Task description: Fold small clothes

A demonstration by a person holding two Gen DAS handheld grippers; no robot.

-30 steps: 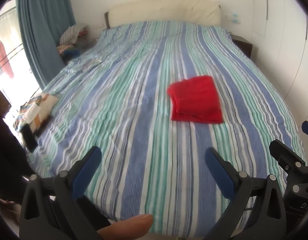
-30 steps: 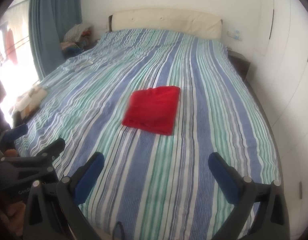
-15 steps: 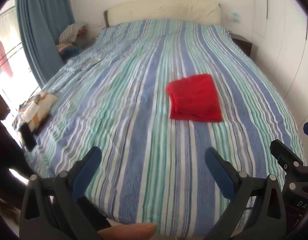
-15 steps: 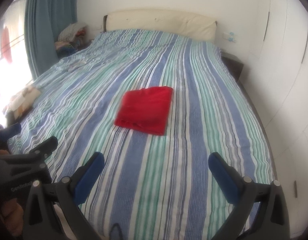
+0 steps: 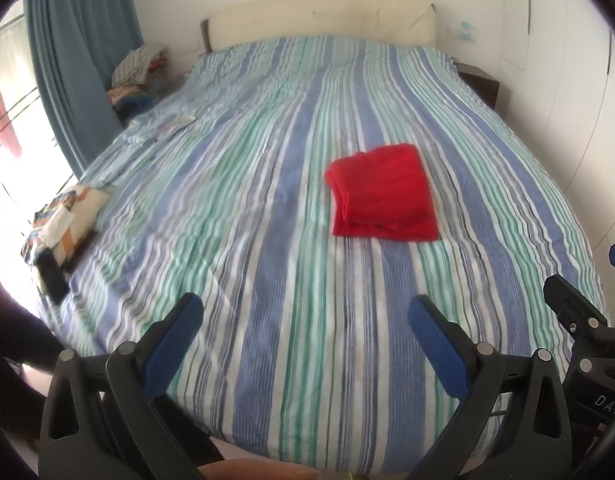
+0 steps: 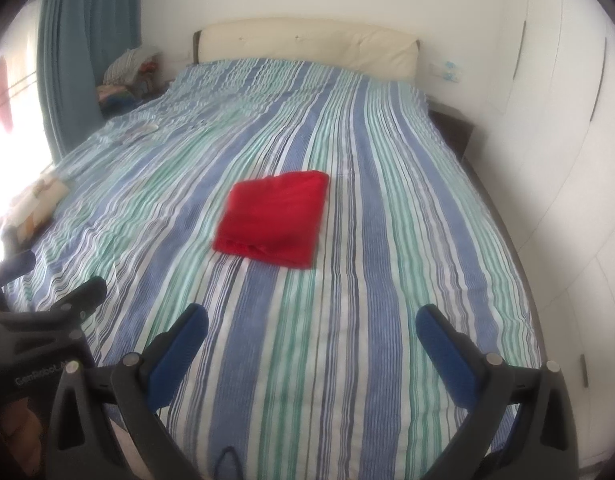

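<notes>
You are in a home bedroom: a wide bed (image 5: 267,240) under a striped cover fills the room, a cream padded headboard (image 5: 319,16) against the wall, blue curtains (image 5: 79,52) by the window, white wardrobe doors (image 6: 567,120) alongside.

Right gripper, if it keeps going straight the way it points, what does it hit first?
Probably the striped bedspread just short of the red cloth; nothing stands between the open right gripper and it. Depth is uncertain.

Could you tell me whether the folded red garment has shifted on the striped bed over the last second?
No. The folded red cloth garment lies on the same blue and green stripes of the striped bedspread; only the cameras drifted slightly.
</notes>
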